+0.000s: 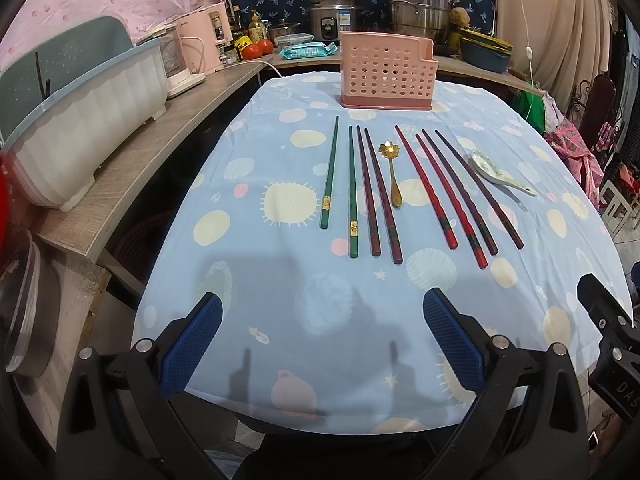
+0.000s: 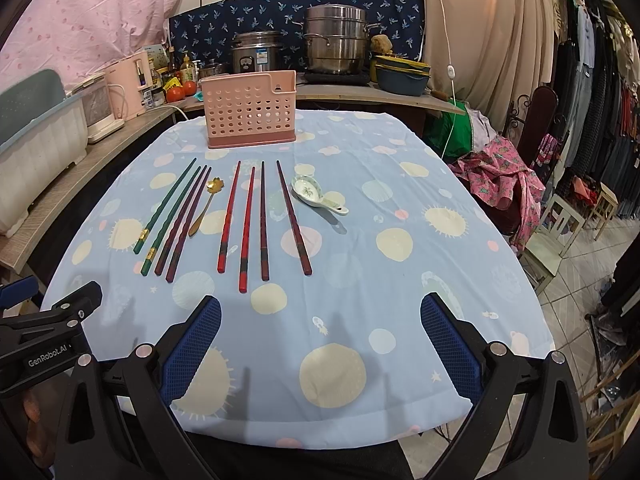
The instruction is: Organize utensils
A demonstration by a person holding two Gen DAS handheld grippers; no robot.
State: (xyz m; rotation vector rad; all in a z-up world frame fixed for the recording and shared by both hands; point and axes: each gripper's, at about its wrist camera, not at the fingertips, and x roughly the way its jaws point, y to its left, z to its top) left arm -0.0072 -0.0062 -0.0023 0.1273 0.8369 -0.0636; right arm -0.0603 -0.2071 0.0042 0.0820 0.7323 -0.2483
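Nothing is sorted yet, as far as you can see: the pink holder stands upright near the far edge of the tabletop, and through its holes no utensil shows inside, though its interior is not fully visible. All the utensils lie flat on the cloth in a row across the middle, just in front of the holder. From the left edge inward you have two green chopsticks, then two dark red chopsticks close beside them, then the gold spoon with its flower bowl pointing toward the holder. Past a gap come four more red chopsticks, fanned slightly apart, and nearest the right edge the ceramic spoon lies at an angle, bowl up. So the whole job is left: eight chopsticks and two spoons to go into the holder. Your left gripper hangs over the near edge of the tabletop, well short of the row, its blue fingers spread wide with nothing between them. Your right gripper sits level beside it over the same near edge, fingers equally wide apart and empty. Both point straight ahead at the row, the left lined up roughly with the green and dark red pairs, the right nearer the fanned red four.
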